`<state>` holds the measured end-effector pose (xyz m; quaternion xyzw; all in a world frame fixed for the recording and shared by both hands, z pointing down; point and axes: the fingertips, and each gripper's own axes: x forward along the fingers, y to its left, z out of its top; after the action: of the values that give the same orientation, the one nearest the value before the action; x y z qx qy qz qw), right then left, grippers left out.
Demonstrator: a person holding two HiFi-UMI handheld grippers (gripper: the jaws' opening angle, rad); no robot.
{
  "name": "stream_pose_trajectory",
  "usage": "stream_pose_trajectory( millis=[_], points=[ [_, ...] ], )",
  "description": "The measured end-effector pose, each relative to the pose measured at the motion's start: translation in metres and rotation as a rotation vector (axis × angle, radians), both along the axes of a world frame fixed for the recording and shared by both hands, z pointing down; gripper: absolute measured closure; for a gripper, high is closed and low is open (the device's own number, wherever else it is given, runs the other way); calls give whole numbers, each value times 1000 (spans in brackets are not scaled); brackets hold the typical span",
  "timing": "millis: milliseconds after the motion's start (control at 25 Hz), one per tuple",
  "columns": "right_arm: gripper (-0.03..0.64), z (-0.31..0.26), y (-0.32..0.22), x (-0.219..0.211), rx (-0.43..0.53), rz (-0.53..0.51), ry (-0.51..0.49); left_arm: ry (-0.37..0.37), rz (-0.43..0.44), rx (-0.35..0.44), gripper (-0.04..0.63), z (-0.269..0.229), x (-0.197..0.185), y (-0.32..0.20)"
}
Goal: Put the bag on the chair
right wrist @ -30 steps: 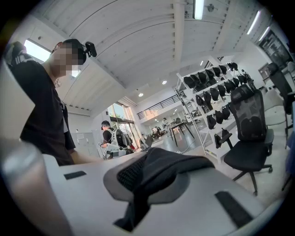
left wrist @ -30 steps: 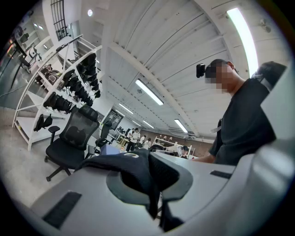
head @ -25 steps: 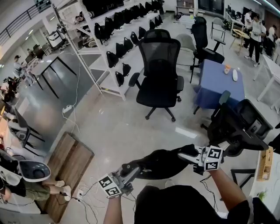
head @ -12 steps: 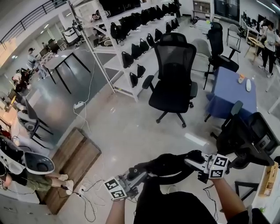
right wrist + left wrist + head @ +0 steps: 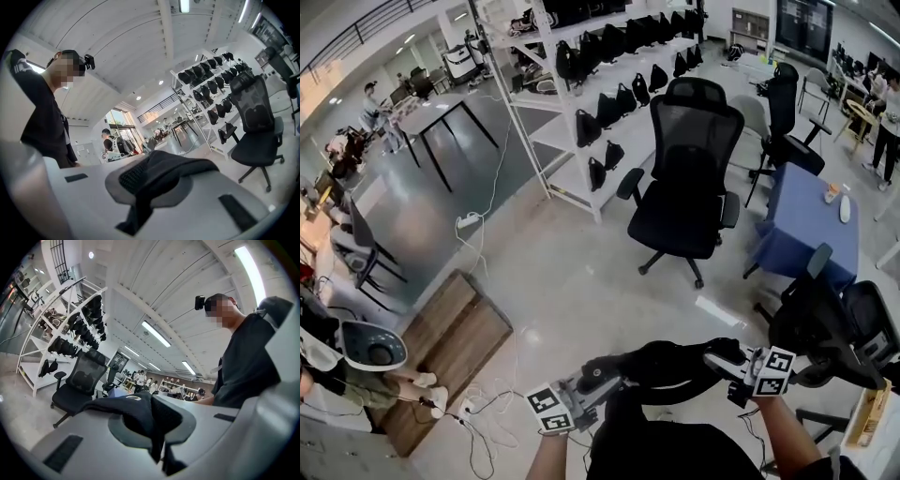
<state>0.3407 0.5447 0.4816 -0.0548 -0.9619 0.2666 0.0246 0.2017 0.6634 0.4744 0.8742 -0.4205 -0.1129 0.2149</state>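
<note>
A black bag [image 5: 661, 366] hangs between my two grippers, low in the head view, close to my body. My left gripper [image 5: 598, 376] is shut on its left end; black fabric [image 5: 140, 416] is pinched between the jaws in the left gripper view. My right gripper [image 5: 719, 354] is shut on the bag's right end, with black mesh fabric [image 5: 157, 173] clamped in the right gripper view. A black mesh office chair [image 5: 689, 178] stands on the floor ahead, its seat bare, well beyond the bag. The same chair appears in the left gripper view [image 5: 75, 385] and the right gripper view [image 5: 258, 126].
White shelving [image 5: 581, 75] with several black bags stands behind the chair at left. A blue-covered table [image 5: 811, 220] is at right, another black chair [image 5: 834, 328] close at my right. A wooden board [image 5: 450, 356] and cables lie on the floor at left. People stand far off.
The view has moved: the chair now sits a little further right and lower in the picture. Both grippers keep their hold on the bag, which has dropped slightly lower in frame.
</note>
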Motion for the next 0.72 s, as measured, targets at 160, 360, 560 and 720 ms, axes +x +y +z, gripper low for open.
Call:
stream_pose_trajectory(
  millis=[160,360,560,720],
  points=[
    [600,1,-27,-34,4,11,10,13,7,0,574,4,-35,-28],
    [600,-6,-71,-76,-10,35,20,17,20,12,574,-2,-81,-71],
    [600,-13,-108,-119,-9,68,29,35,31,19,574,-7,-128,-107],
    [600,-25,-137,-155,12,81,40,50,42,29,574,-17,-166,-137]
  ],
)
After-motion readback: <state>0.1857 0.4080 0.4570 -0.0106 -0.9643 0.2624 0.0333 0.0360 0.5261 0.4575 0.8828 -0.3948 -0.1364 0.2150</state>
